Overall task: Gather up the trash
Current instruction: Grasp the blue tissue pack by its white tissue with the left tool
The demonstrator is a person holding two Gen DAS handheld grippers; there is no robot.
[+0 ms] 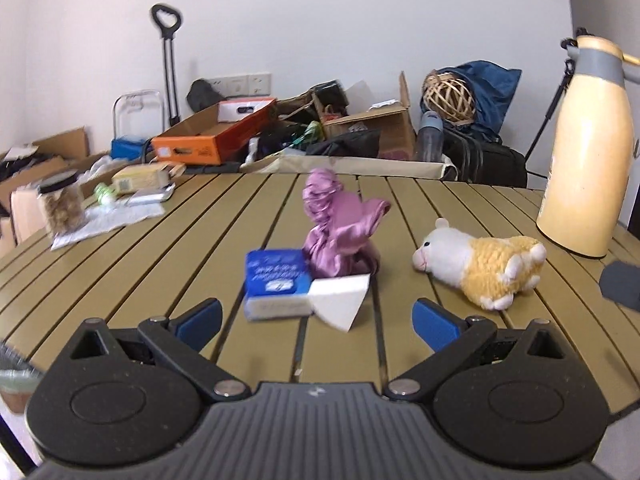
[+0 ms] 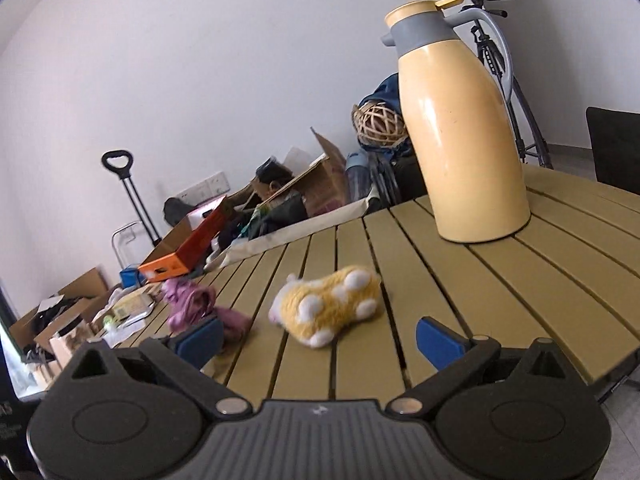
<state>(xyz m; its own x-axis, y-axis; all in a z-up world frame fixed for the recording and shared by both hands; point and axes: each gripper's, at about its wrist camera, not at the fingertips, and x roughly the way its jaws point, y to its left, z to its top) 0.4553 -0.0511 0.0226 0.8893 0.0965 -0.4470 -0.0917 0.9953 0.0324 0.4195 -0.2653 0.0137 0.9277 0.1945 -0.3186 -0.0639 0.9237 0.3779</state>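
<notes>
Behind the blue box (image 1: 278,282) — a blurred, perhaps crumpled, purple cloth (image 1: 340,226).

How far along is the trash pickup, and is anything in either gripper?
Nothing visibly collected yet; no bin shows. In hand: nothing. The left gripper and right gripper both have open, empty jaws. Left: the blue box with white paper on the table, beside the purple cloth and plush toy.

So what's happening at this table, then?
A person is clearing trash with a handheld gripper in each hand. Both the left gripper and right gripper are open and empty above the slatted table. A blue tissue pack lies ahead of the left one, a plush toy ahead of the right.
</notes>
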